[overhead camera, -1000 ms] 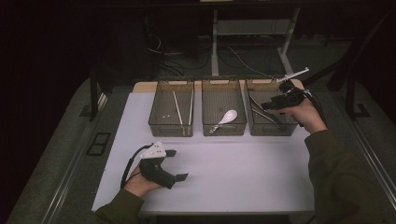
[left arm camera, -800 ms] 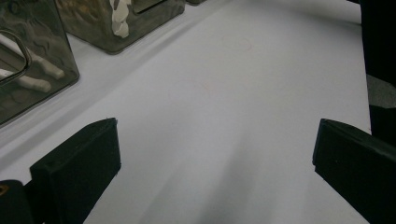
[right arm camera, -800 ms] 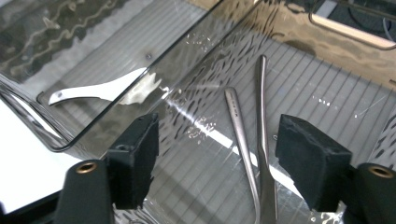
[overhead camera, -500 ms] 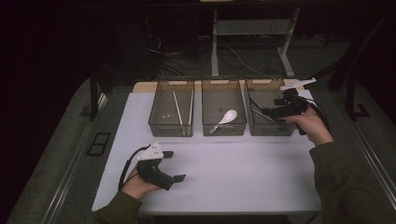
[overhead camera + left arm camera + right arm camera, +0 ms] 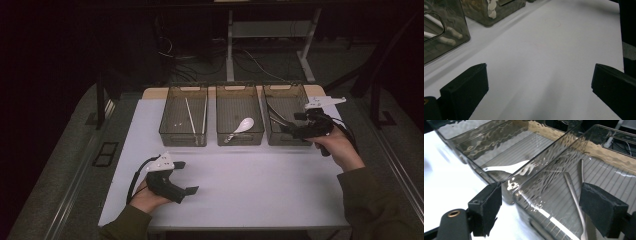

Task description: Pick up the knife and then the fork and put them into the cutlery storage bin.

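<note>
The right tool (image 5: 289, 128) is seen at the 3 o'clock side of the desk (image 5: 250, 175), at the near right corner of the right bin (image 5: 285, 102). Compared with the frame one second earlier, it has been brought down and toward the person, from above the bin's far right part to its near edge. Its jaws have just been opening and now stand wide, with nothing gripped between them. In the right gripper view, the near corner of the right bin (image 5: 574, 195) lies between the jaws, and two metal utensils (image 5: 574, 195) are seen lying on the ribbed floor inside it, untouched by the pads.

The middle bin (image 5: 239, 115) holds a white spoon (image 5: 241, 127), in the same place as before. The left bin (image 5: 184, 116) holds thin white sticks (image 5: 190, 115), also unchanged.

The left tool (image 5: 185, 177) rests at 7 o'clock on the desk, held in the left hand (image 5: 147, 195), its position matching the earlier frames. Its jaws are set wide apart over bare desk surface (image 5: 544, 62), with nothing between them.
</note>
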`<state>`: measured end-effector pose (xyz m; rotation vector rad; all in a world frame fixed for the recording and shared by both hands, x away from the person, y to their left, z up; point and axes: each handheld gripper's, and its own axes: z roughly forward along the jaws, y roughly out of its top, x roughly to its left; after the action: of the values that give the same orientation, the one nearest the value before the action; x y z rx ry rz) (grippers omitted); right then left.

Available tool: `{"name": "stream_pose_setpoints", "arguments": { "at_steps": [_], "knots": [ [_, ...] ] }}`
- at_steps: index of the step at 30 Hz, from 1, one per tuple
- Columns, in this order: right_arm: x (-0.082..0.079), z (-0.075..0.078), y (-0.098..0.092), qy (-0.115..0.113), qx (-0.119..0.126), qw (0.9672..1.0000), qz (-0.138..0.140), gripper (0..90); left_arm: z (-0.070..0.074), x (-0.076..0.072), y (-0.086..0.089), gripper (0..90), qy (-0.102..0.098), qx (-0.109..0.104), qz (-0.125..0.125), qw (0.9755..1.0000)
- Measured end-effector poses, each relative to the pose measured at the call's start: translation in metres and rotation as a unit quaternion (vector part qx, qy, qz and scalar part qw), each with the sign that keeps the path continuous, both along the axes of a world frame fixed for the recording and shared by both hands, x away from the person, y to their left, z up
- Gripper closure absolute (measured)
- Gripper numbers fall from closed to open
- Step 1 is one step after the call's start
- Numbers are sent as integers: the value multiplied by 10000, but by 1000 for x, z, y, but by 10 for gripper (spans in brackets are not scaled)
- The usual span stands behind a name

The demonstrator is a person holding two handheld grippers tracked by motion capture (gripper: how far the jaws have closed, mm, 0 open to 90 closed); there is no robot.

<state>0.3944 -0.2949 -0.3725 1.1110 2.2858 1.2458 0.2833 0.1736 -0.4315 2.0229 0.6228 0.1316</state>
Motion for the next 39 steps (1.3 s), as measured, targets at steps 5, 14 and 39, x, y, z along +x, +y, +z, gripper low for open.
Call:
{"name": "stream_pose_setpoints", "arguments": {
  "at_steps": [5, 14, 39],
  "knots": [
    [-16, -4, 1, -167, 78, 9998, 105, 180, 0, 1, 0, 0, -7, 24, -12, 10000],
    [-41, -12, 5, -293, 155, 9992, 235, 180, 0, 0, 0, 0, -16, -6, 2, 10000],
    [-102, -45, 5, -290, 419, 9977, 457, 171, 2, -1, 0, 0, -59, 2, -18, 10000]
  ]
}}
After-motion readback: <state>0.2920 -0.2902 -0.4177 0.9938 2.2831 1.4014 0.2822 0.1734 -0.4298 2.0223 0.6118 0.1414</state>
